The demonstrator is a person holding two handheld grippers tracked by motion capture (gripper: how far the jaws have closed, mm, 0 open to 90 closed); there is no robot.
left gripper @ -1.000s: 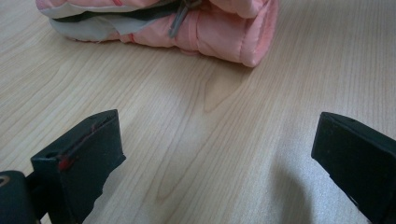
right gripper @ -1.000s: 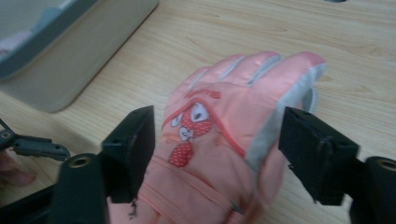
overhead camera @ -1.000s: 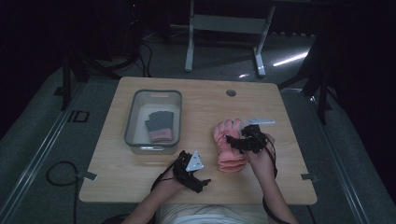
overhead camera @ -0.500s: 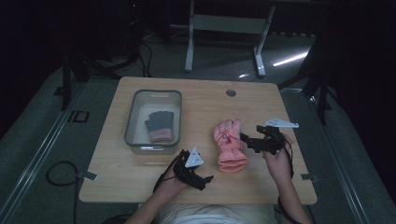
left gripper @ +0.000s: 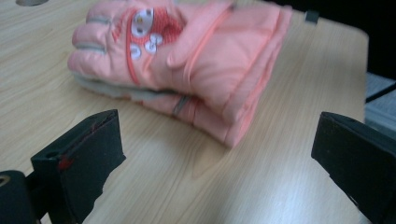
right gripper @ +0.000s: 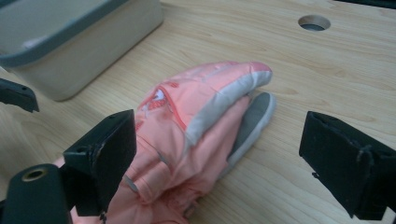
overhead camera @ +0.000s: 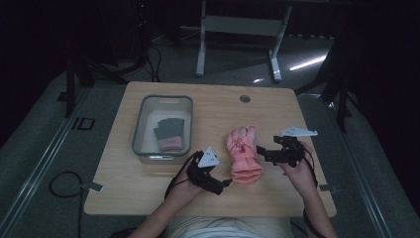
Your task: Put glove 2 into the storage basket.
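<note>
A pair of pink gloves (overhead camera: 243, 154) lay stacked on the wooden table (overhead camera: 163, 193), near its middle and to the right of a grey bin (overhead camera: 142, 130) that held a dark glove (overhead camera: 170, 132). The right gripper (overhead camera: 263, 152) sat just beside the gloves on their right — its jaws had just been opening and stood wide, with the fingers of the gloves between them but not pinched. The left gripper (overhead camera: 222, 184) hung near the cuff end, on the left, its jaws also spread wide and holding nothing — the gloves lay ahead of them.
</note>
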